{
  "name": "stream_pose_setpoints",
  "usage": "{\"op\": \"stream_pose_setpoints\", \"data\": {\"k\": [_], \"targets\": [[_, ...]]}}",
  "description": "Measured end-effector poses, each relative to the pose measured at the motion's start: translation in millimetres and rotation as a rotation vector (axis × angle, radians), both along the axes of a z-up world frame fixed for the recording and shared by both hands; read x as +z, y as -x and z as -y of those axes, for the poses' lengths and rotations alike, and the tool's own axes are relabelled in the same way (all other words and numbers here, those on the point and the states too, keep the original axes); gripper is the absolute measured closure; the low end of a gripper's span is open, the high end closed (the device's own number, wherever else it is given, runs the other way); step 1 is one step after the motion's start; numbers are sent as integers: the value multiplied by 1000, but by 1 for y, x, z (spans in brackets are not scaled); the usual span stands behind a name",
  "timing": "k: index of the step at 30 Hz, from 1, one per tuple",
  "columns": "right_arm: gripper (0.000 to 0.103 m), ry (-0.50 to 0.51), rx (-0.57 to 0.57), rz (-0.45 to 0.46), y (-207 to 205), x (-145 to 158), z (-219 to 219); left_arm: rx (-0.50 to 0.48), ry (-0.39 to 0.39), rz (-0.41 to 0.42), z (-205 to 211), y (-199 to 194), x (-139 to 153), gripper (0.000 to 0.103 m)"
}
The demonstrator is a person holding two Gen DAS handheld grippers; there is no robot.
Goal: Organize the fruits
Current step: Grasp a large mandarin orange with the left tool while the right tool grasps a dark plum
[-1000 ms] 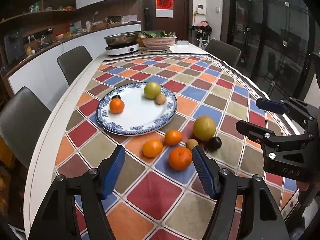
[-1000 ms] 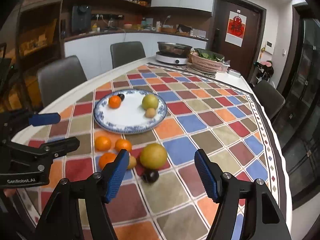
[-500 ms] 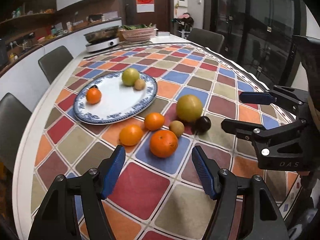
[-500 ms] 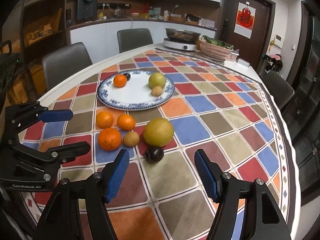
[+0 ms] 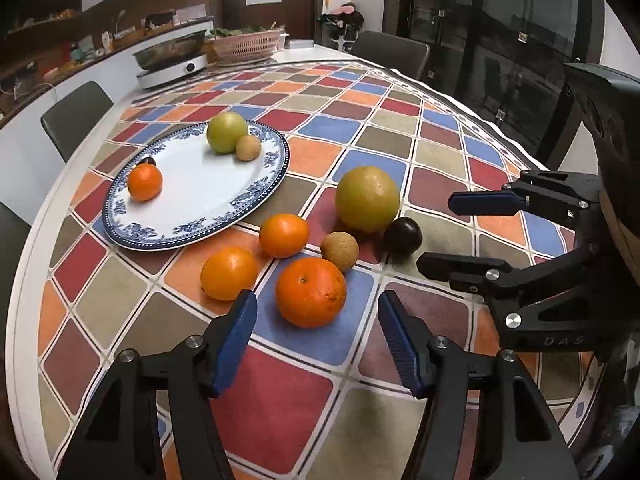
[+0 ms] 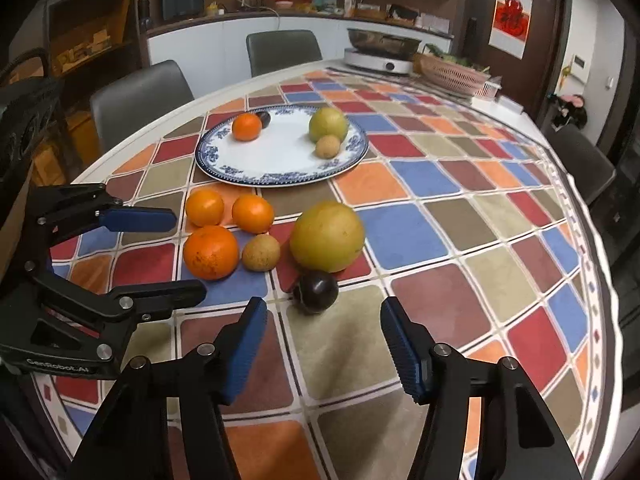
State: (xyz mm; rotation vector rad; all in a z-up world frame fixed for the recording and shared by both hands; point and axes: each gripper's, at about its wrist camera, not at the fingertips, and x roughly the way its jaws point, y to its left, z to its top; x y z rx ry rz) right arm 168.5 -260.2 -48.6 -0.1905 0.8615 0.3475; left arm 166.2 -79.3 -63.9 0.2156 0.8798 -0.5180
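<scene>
A blue-rimmed white plate [image 5: 192, 200] [image 6: 280, 160] holds an orange, a green fruit, a small brown fruit and a dark fruit. On the cloth in front of it lie a big orange [image 5: 311, 292] [image 6: 211, 252], two smaller oranges [image 5: 229, 273] [image 5: 284, 235], a brown fruit [image 5: 340, 251], a large yellow-green fruit [image 5: 367, 199] [image 6: 327, 236] and a dark plum [image 5: 403, 236] [image 6: 315, 291]. My left gripper [image 5: 314, 322] is open, just short of the big orange. My right gripper [image 6: 323, 326] is open, just short of the plum.
The round table has a chequered cloth [image 5: 360, 136]. At its far end stand an induction cooker with a pan [image 5: 172, 66] and a pink basket of greens [image 5: 248, 44]. Grey chairs [image 6: 140, 96] stand around the table.
Both grippers have moved lower and closer to the loose fruits on the cloth. Both stay open. No fruit has moved.
</scene>
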Motion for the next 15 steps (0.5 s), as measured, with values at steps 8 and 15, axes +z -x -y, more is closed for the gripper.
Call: {"op": "stream_pose_setpoints", "data": {"k": [8,15], "targets": [[48,-37,-6,-51,-14,-13,-2,10,32,-50,0,-13,-5,47],[53,-52,-21,-72,-23,-17,-1,28,35,-89,1,-22,-13,58]]}}
